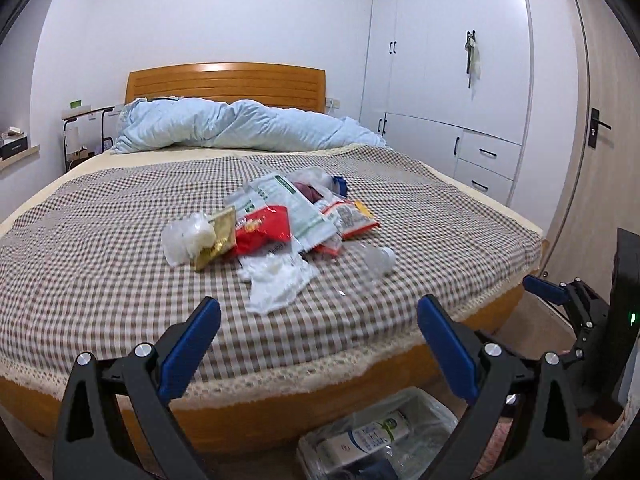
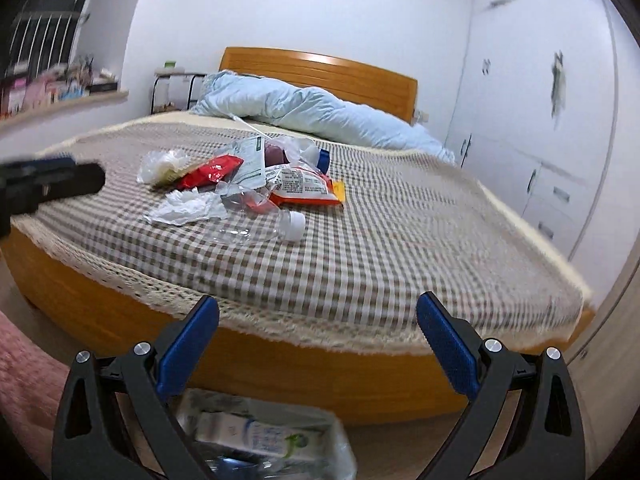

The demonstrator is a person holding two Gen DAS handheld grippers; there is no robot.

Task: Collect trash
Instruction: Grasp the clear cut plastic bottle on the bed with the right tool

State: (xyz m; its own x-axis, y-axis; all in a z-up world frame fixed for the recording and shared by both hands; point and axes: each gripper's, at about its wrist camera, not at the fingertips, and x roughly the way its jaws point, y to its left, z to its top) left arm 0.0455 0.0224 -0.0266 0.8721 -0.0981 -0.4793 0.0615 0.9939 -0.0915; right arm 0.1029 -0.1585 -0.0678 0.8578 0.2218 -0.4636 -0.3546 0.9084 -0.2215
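At nine o'clock in the left wrist view, a wall shelf (image 1: 18, 156) and a small side table (image 1: 86, 114) are being shown beside the bed (image 1: 100, 216), whose checked cover is lying flat and bare toward its left edge. The left gripper (image 1: 319, 344) is being held spread wide and empty, above the lace-trimmed foot edge of the bed. At twelve o'clock from it, the trash pile (image 1: 276, 224) is being seen near the middle of the cover: a crumpled clear bag (image 1: 186, 238), a gold packet (image 1: 218, 236), a red wrapper (image 1: 260, 228), a white-and-green pouch (image 1: 298, 204), an orange snack bag (image 1: 356, 216), white tissue paper (image 1: 276, 280) and a clear plastic bottle (image 1: 376, 258) lying on its side nearest the foot edge. Open cover is being left on every side of the pile. At six o'clock, on the floor just below the bed frame, a lined bin (image 1: 380, 432) is being shown with packaging already inside. At three o'clock, the right gripper (image 2: 318, 344) is being held spread and empty too, beside the bed's right corner, with the wardrobe (image 1: 452, 80) and door (image 1: 600, 128) beyond.
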